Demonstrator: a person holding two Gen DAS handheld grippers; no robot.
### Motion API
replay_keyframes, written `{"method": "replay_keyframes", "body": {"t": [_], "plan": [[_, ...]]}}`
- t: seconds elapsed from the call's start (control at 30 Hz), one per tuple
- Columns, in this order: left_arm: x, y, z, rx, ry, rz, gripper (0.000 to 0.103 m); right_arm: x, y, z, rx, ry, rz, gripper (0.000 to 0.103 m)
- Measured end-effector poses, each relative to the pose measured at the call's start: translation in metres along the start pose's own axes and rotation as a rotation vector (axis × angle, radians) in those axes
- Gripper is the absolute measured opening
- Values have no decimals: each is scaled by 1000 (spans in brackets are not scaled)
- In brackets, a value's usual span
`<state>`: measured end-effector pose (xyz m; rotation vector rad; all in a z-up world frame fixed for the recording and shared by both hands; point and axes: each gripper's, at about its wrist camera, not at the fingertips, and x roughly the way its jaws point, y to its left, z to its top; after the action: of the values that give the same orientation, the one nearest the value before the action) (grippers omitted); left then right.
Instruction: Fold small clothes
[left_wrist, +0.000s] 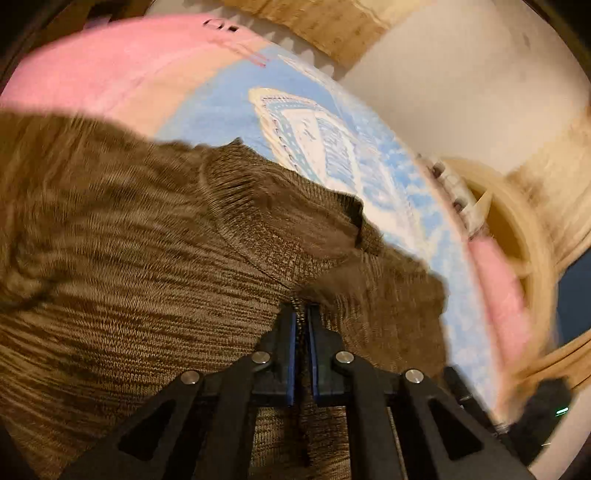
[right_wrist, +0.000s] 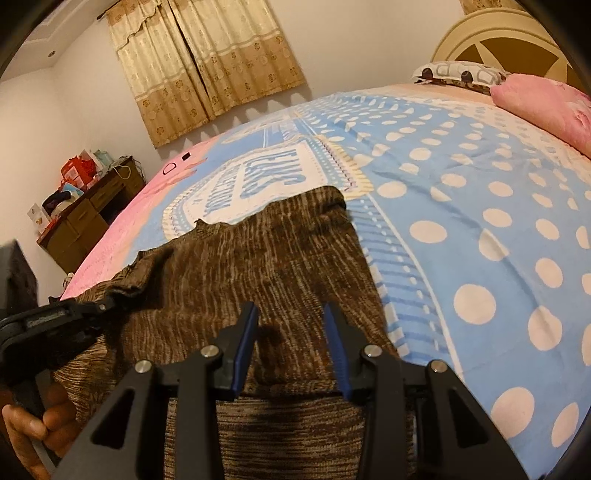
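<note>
Brown knit garment (right_wrist: 258, 258) on bed (right_wrist: 461, 206).
Left tongs (left_wrist: 303, 310) pinch its edge; right tongs (right_wrist: 291, 314) spread above it; blue bedspread bare rightward.

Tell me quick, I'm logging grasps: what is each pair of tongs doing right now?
Left tongs: shut, pinching a fold of the brown knit garment.
Right tongs: open, holding nothing, poised over the garment.
</note>
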<state>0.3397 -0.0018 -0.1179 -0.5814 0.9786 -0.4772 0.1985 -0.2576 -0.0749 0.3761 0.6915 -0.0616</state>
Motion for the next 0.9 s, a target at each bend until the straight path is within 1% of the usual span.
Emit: {"method": "replay_keyframes", "body": {"t": [0.03,0.07,0.17,0.2,0.27,0.33,0.37,0.43,0.5,0.53,0.57,0.6,0.63,0.67,0.7,0.73,0.77,0.8,0.83,0.87,0.9], "plan": [[-1,1,-1,-13,3,-6,6,0,0,0,-1,3,0,43],[-2,-3,-1,0,4,6,6,0,0,0,-2,5,-1,44],[-5,-30,-5,144,-14,111,6,1,2,0,-14,9,-11,44],[-9,-38,-7,181,-20,135,6,0,3,0,-20,9,-13,45],[-18,-50,-12,238,-35,156,6,-2,3,0,-28,2,-3,46],[-30,-61,-19,314,-64,204,6,-10,2,2,-29,-15,-2,46],[-34,-57,-22,346,-83,234,6,-13,2,4,-34,-28,-10,46],[-37,-61,-29,376,-98,266,6,-18,2,14,-45,-55,-37,46],[-31,-53,-31,387,-71,265,6,-12,3,28,-48,-49,-45,40],[-24,-52,-31,388,-53,275,6,-4,5,37,-56,-29,-58,38],[-22,-48,-32,377,-40,292,6,3,7,44,-54,-19,-59,32],[-23,-43,-32,358,-36,300,6,11,8,48,-45,-12,-55,31],[-27,-38,-32,340,-34,297,6,23,10,51,-41,14,-56,31],[-35,-29,-33,314,-36,288,6,37,11,51,-46,64,-52,31],[-43,-22,-33,290,-42,287,6,53,12,48,-45,125,-63,32],[-53,-12,-33,259,-51,294,6,66,13,42,-55,161,-86,32],[-68,0,-32,223,-65,304,6,64,17,41,-77,133,-92,37],[-82,12,-30,189,-84,310,6,62,22,42,-98,135,-86,49],[-96,23,-29,158,-103,314,6,62,26,42,-117,140,-78,54],[-114,38,-27,115,-134,323,6,61,30,41,-137,143,-85,57],[-129,50,-25,80,-165,334,6,58,33,41,-146,139,-100,57]]}}
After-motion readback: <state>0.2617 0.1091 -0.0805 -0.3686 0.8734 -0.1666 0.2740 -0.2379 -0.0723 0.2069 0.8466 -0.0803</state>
